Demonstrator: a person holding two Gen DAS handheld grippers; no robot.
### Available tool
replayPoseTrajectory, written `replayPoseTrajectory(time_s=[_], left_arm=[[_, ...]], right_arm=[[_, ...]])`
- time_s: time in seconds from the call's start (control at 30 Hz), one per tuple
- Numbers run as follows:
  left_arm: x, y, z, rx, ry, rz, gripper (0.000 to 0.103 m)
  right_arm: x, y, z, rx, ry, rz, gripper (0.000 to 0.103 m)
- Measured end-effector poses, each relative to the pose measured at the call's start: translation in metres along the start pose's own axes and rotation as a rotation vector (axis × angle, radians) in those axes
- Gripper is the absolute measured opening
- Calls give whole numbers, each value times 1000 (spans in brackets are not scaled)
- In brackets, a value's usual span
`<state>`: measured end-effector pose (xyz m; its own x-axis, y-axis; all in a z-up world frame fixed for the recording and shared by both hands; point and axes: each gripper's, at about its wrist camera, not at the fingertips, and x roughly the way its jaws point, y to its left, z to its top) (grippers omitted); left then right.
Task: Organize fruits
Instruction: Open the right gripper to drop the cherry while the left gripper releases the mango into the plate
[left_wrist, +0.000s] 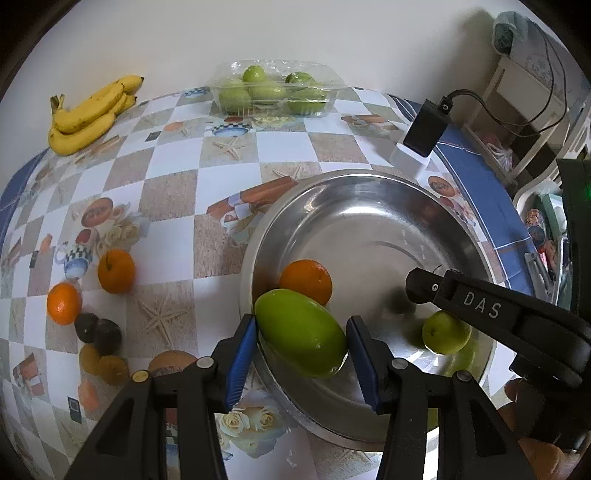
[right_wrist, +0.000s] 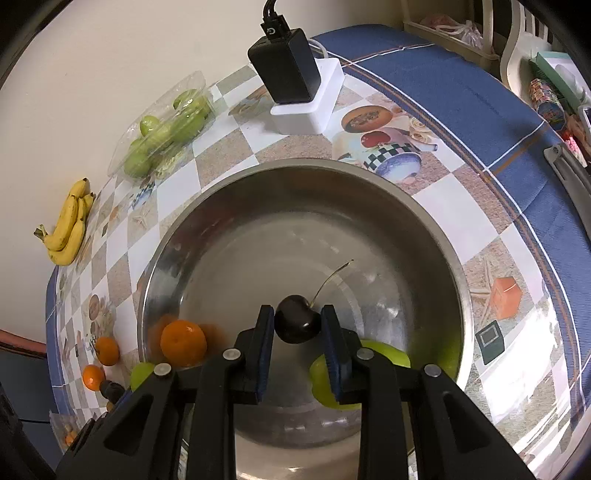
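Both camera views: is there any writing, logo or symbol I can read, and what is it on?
"DAS": white letters on the black arm of the right gripper, seen from the left wrist.
Power symbol, a circle with a stroke and no letters: on the black charger standing on the white block.
Packages on the shelf at the right edge: print too small and blurred to read.

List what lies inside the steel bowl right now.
Inside the steel bowl: one orange and a small green fruit. The cherry and large green fruit hang above it in tongs, which hide part of the bowl's near floor.
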<state>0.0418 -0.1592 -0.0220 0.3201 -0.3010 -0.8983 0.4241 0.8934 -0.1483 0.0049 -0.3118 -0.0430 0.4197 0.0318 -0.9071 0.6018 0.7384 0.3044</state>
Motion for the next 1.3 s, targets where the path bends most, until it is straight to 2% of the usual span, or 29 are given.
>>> replayPoseTrajectory(time_s=[0.53,0.6,0.67,0.87,1.07,1.3], left_arm=[[1,-3,1,14,-4,8,55],[0,-4,2,15,-7,2,61],[-2,-5,2,17,-11,-3,61],[-8,-4,4,12,-27,-6,61],[-17,14,9,-62,-49,15,61],[-25,54,13,-191,-76,136,61]], right_arm=[[-1,8,1,-32,2,6,28],[-1,9,1,-36,1,1,35],[-3,9,2,-36,-6,2,38],[-15,9,4,-38,-42,12,38],[-27,11,6,-49,-72,14,38],[-23,14,2,-64,-42,-5,38]])
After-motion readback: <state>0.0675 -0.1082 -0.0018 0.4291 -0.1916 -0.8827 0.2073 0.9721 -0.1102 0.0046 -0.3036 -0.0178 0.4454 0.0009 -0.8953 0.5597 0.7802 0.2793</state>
